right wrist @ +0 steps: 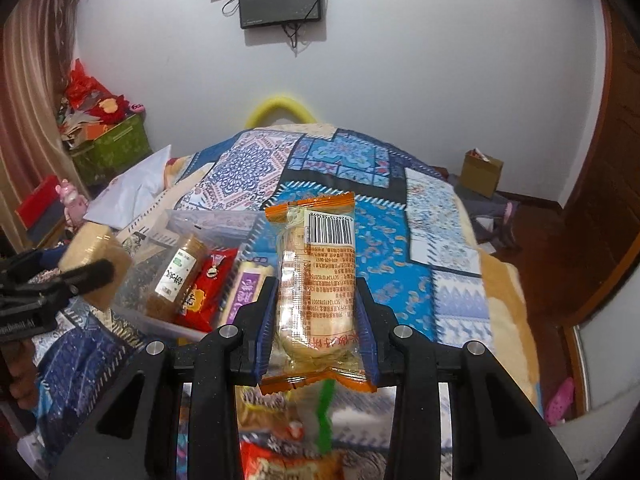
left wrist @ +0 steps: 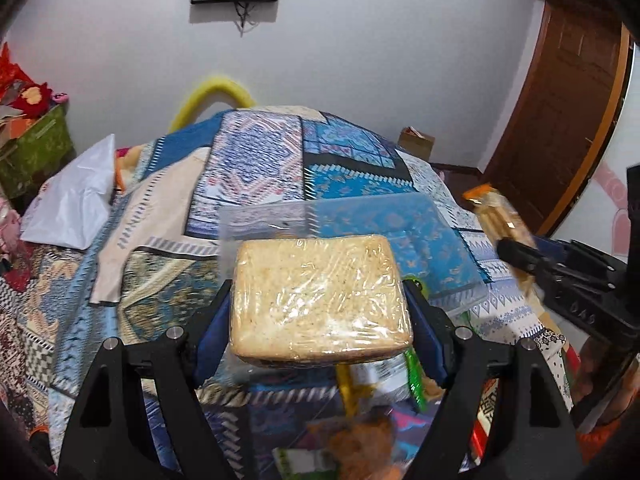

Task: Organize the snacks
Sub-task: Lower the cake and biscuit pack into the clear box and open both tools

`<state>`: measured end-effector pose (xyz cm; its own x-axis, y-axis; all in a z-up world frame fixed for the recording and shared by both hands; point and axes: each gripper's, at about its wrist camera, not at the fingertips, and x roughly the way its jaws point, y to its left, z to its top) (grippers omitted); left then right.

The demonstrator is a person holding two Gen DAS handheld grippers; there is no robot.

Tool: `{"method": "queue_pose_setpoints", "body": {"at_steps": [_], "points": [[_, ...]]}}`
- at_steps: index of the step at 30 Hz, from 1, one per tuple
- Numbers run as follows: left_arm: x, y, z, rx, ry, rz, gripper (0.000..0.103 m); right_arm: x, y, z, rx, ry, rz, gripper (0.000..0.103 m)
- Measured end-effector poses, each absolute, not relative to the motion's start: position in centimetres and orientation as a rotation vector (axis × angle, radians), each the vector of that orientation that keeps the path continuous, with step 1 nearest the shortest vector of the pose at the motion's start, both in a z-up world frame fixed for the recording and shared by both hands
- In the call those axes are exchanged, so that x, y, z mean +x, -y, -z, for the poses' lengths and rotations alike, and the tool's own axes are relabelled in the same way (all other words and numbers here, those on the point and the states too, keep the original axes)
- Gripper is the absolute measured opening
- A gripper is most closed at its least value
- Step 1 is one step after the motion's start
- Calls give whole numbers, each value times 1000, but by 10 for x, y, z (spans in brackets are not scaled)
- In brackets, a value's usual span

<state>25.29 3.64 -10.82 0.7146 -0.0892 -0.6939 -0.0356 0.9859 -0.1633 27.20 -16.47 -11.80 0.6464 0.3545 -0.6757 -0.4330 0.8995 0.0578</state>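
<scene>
Both hands loaded, mid-carry above the bed (left wrist: 256, 168). Left gripper (left wrist: 320, 300): fingers clamped on a film-wrapped block of pale crackers (left wrist: 320, 296), pkt held flat betw. the blue pads. Right gripper (right wrist: 316, 304): fingers pinched shut on a slim orange-ended biscuit pkt (right wrist: 316, 280), barcode side facing us, pkt standing lengthwise betw. the pads.

Clear plastic bin (right wrist: 200, 220) sits ahead-left of the right fingers and just beyond the left fingers; already holds a brown cracker pkt (right wrist: 180, 276), a red snack pkt (right wrist: 208, 288) and a purple-labelled one (right wrist: 244, 292). More loose snacks lie below and behind both sets of fingers, blurred.

Step, as we judge it: transfer of two pkts toward the bin. Next calls for bringing each pkt over the bin opening, lowering into free space beside the stacked ones, then releasing; the hands are close together, so prob. one at a time.
</scene>
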Motion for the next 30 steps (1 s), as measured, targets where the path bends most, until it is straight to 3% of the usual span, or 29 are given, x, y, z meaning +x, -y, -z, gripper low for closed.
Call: {"method": "queue_pose_setpoints", "body": {"at_steps": [16,30], "points": [[319,-7,167,-152,-898,53,78,310,140,168,-148,-864,-471,33],[315,-10,169,-187,-946,56,79,304,142,173,-157,-919,-472,37]]}}
